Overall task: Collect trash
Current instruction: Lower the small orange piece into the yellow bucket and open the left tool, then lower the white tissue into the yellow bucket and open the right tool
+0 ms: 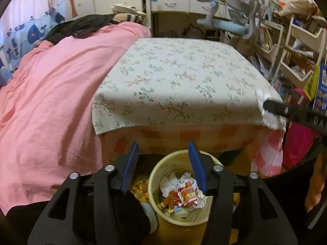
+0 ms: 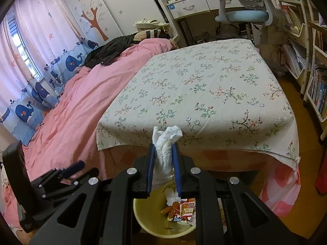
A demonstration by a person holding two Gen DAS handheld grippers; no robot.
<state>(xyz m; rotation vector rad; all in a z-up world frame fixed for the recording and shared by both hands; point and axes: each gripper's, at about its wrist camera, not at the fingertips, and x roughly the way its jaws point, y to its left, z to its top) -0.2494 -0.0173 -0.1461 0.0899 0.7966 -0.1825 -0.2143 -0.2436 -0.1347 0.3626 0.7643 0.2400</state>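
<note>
A pale yellow waste bin (image 1: 163, 167) stands on the floor at the foot of the bed, holding crumpled paper and red snack wrappers (image 1: 186, 192). My left gripper (image 1: 163, 149) hovers over the bin, open, with nothing between its blue pads. In the right wrist view my right gripper (image 2: 163, 146) is shut on a crumpled white tissue (image 2: 169, 132), held above the same bin (image 2: 147, 218). The left wrist view shows the right gripper (image 1: 267, 106) at the right edge, with the tissue (image 1: 261, 96) sticking out. The left gripper (image 2: 69, 171) appears low on the left.
A floral cloth (image 2: 204, 85) covers the bed's near end, with a pink duvet (image 2: 81, 106) beside it. Bookshelves (image 2: 314, 85) line the right wall above a strip of wooden floor (image 2: 302, 173). A blue desk chair (image 2: 241, 14) and a desk stand behind the bed.
</note>
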